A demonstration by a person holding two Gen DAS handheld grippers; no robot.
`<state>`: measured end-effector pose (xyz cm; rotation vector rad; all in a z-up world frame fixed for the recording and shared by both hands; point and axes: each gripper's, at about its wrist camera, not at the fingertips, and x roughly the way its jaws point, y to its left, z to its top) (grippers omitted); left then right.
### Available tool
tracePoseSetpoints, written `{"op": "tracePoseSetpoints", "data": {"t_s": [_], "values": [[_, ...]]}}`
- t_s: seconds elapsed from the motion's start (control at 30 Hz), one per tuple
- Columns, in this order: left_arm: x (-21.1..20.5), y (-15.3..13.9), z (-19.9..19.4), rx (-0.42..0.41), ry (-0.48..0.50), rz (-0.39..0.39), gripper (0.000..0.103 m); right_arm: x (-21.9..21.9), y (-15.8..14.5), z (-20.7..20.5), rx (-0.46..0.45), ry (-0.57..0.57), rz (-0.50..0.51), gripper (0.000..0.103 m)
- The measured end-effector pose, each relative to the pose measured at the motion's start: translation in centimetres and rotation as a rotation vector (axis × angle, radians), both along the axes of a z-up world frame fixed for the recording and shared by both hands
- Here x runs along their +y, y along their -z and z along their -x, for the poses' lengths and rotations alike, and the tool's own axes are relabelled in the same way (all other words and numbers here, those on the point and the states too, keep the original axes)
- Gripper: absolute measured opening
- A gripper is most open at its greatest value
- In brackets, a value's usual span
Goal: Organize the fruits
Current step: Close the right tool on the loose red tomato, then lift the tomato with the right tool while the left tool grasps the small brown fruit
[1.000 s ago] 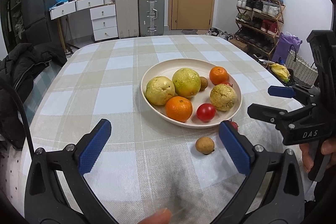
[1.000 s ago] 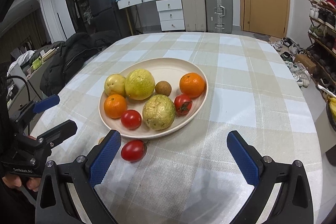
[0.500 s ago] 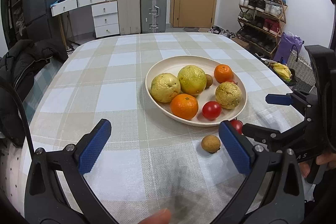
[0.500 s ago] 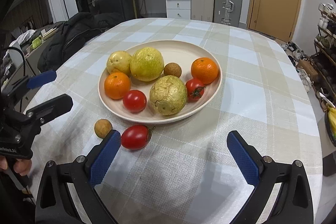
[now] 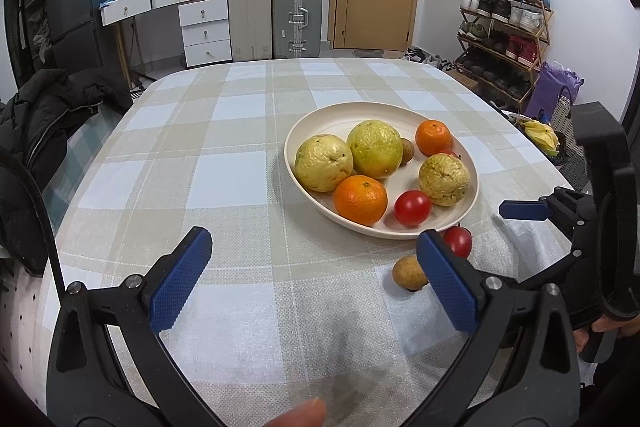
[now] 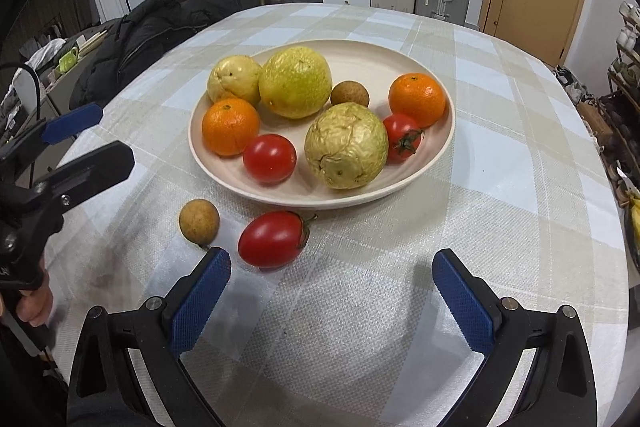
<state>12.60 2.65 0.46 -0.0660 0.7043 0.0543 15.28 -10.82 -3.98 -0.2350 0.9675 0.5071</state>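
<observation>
A cream plate (image 6: pixel 400 59) (image 5: pixel 320 119) holds several fruits: yellow-green guavas, two oranges, two tomatoes and a small brown longan. On the cloth in front of the plate lie a loose red tomato (image 6: pixel 273 239) (image 5: pixel 459 241) and a loose brown longan (image 6: pixel 199 219) (image 5: pixel 408 271). My right gripper (image 6: pixel 331 299) is open and empty, just short of the loose tomato, which sits near its left fingertip. My left gripper (image 5: pixel 314 285) is open and empty over bare cloth, left of the loose longan. Each gripper shows in the other's view, the right (image 5: pixel 560 219) and the left (image 6: pixel 68 147).
The round table has a checked cloth (image 5: pixel 224 131). A black jacket (image 5: pixel 48 115) lies on a chair at the left edge. Suitcases, drawers and a shoe rack (image 5: pixel 504 27) stand beyond the table.
Both grippers have moved forward and lower towards the plate; the loose tomato and longan now lie closer to the right gripper's fingers. No fruit has moved.
</observation>
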Motion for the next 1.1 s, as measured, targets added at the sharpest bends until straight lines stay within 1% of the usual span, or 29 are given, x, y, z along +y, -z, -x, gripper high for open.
{"op": "tracePoseSetpoints", "data": {"t_s": [0.17,0.37,0.4,0.47,0.53,0.57,0.67,0.83,0.97,1.03,1.1], "values": [[0.1,0.3,-0.1,0.01,-0.006,0.005,0.102,0.1,0.2,0.0,-0.023,0.017,0.023,0.103],[-0.1,0.6,-0.3,0.021,-0.007,0.003,0.102,0.4,0.1,0.3,-0.041,-0.001,0.025,0.101],[-0.1,0.6,-0.3,0.023,-0.005,0.003,0.102,0.5,0.1,0.4,-0.043,-0.007,0.022,0.1],[-0.2,0.7,-0.3,0.025,-0.002,0.0,0.102,0.8,-0.1,0.7,-0.05,-0.023,0.018,0.095],[-0.3,0.7,-0.3,0.026,0.0,-0.004,0.102,1.1,-0.1,0.9,-0.048,-0.041,0.015,0.081],[-0.4,0.8,-0.3,0.026,0.002,-0.004,0.102,1.2,0.0,0.9,-0.04,-0.051,0.013,0.078],[-0.5,0.8,-0.3,0.026,0.004,-0.007,0.102,1.5,0.0,1.2,-0.041,-0.069,0.011,0.074],[-0.5,0.9,-0.4,0.031,0.001,-0.013,0.102,1.8,-0.2,1.7,-0.04,-0.095,-0.002,0.058],[-0.6,1.0,-0.5,0.035,0.004,-0.016,0.102,1.6,-0.3,1.6,-0.033,-0.111,-0.03,0.05],[-0.6,1.0,-0.6,0.036,0.006,-0.019,0.102,1.5,-0.3,1.6,-0.03,-0.113,-0.039,0.04],[-0.7,1.1,-0.6,0.039,0.006,-0.02,0.102,1.3,-0.4,1.6,-0.022,-0.114,-0.061,0.037]]}}
